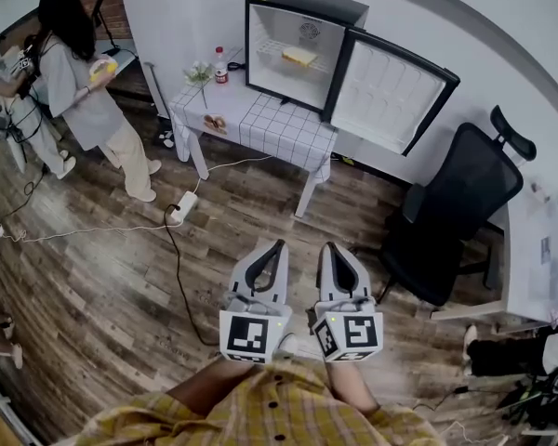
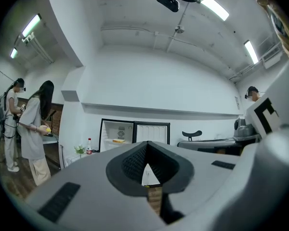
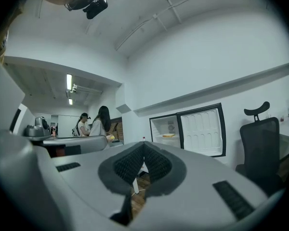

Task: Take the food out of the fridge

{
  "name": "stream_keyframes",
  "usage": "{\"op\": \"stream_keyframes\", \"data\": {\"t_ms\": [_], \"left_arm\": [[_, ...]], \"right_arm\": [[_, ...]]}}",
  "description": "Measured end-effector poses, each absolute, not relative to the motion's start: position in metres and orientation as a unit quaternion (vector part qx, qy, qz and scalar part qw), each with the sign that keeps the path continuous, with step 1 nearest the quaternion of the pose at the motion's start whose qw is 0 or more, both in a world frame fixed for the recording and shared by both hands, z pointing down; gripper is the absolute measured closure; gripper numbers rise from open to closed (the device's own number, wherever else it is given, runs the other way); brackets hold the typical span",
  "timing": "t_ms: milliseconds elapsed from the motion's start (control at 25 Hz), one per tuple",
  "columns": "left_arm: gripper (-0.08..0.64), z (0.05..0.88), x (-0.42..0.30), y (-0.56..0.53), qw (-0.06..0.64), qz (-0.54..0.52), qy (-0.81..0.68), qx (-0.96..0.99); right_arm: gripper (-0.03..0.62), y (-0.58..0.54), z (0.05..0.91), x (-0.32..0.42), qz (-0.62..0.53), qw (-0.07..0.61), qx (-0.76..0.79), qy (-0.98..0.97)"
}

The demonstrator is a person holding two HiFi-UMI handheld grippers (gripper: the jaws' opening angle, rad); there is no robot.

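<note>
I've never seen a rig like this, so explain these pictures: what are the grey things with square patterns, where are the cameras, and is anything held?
A person holds two hand tools: the left gripper and the right gripper; the patterned cubes belong to them. One picture is from a camera on the person's head, looking down. The other two are from cameras on each gripper, looking along its jaws. Both pairs of jaws are shut, holding nothing. Ahead, a small fridge stands open on a checked table, yellow food on its shelf, a bottle and flowers beside it.
</note>
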State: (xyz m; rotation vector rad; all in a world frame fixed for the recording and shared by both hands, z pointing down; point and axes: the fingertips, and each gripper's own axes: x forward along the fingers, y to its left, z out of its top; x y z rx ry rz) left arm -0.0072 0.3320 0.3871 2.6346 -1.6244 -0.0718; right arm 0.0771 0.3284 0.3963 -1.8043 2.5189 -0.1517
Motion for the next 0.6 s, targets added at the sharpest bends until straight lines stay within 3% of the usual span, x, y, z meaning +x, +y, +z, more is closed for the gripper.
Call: {"op": "stream_keyframes", "data": {"t_ms": [600], "left_arm": [[0.555,0.390,-0.069,0.338,0.013,-0.033,-0.509,0.860]], "right_arm": [[0.586,0.343,0.397,0.013,-0.024,0.005,-0.604,0.797]]}}
